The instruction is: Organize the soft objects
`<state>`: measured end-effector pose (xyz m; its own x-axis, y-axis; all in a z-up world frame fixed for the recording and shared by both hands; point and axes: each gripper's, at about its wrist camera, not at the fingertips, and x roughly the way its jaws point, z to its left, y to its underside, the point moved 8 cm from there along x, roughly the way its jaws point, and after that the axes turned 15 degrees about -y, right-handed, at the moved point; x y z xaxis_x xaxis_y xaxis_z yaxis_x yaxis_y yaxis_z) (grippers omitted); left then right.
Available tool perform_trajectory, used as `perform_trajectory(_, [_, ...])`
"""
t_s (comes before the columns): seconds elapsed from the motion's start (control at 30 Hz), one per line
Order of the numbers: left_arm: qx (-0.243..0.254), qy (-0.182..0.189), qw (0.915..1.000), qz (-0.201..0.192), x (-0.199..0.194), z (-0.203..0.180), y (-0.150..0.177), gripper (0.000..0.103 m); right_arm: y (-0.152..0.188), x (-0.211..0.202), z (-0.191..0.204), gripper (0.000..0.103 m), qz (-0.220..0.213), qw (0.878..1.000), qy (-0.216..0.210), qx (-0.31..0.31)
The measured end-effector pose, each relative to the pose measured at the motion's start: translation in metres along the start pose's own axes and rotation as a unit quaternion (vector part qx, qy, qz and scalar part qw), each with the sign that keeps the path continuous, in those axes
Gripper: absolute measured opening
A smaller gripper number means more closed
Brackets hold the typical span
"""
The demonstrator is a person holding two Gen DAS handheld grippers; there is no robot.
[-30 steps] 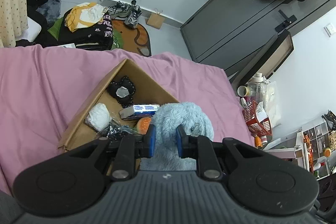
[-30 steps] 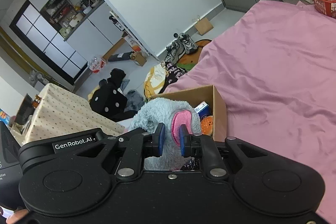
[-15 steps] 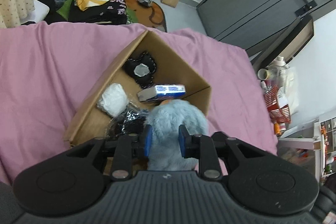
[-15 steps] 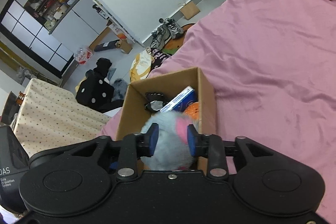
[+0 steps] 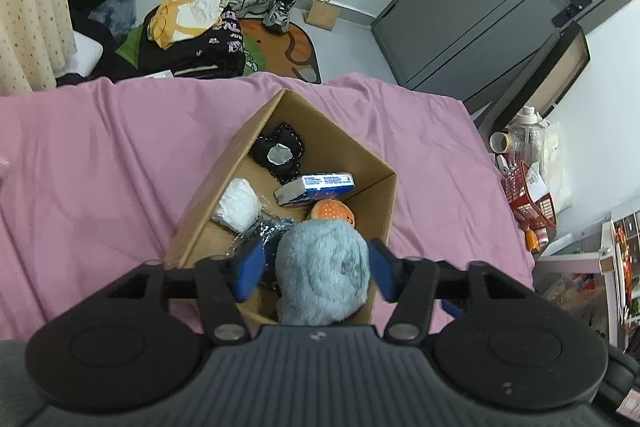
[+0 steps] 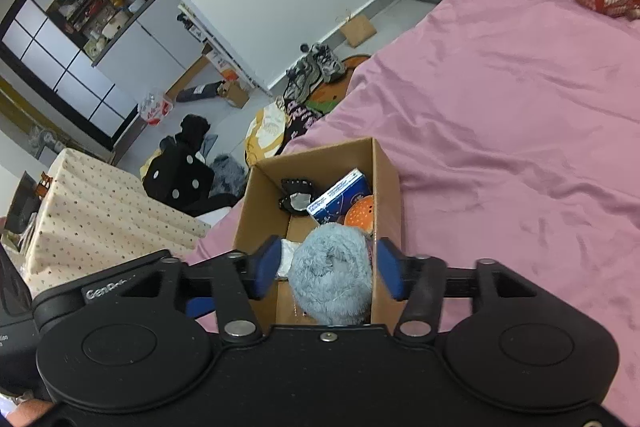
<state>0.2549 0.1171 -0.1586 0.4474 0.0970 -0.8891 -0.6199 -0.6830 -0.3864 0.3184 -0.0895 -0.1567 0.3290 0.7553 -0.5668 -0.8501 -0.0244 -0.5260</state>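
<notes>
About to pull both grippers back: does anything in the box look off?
The blue plush toy stands above the cardboard box rim at its near end, not settled. The box also holds a rigid blue carton, odd among soft items.

Even, soft indoor light; sharp centre — fisheye-bent edges; faint shadows.

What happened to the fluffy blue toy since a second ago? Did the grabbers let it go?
Yes. Both grippers, left and right, were pinching the blue plush toy above the cardboard box. They lowered it into the near end, then opened, so it now sits loose between their spread fingers. The blue carton, white bundle and orange ball stayed put.
</notes>
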Motion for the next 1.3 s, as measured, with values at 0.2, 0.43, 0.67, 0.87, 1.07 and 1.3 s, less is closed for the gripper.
perform_trajectory(0.2, [0.035, -0.016, 0.9988, -0.031, -0.031, 0.000, 0.006, 0.085, -0.002, -0.031, 0.011, 0.082, -0.024, 0.999, 0.013, -0.028])
perform_trajectory(0.43, [0.088, -0.033, 0.9939, -0.059, -0.064, 0.001, 0.018, 0.094, 0.003, -0.072, 0.020, 0.099, -0.049, 0.997, 0.028, -0.060])
perform_trajectory(0.67, [0.128, -0.035, 0.9871, -0.090, -0.102, 0.003, 0.033, 0.097, 0.017, -0.109, 0.025, 0.103, -0.060, 0.994, 0.049, -0.079])
perform_trajectory(0.87, [0.147, -0.026, 0.9831, -0.105, -0.124, 0.003, 0.050, 0.100, 0.027, -0.134, 0.034, 0.103, -0.075, 0.991, 0.064, -0.094])
perform_trajectory(1.07, [0.165, -0.025, 0.9787, -0.120, -0.146, 0.003, 0.065, 0.103, 0.039, -0.154, 0.044, 0.103, -0.081, 0.988, 0.074, -0.109])
perform_trajectory(1.3, [0.182, -0.027, 0.9716, -0.149, -0.177, 0.006, 0.077, 0.103, 0.051, -0.174, 0.057, 0.103, -0.092, 0.986, 0.071, -0.124])
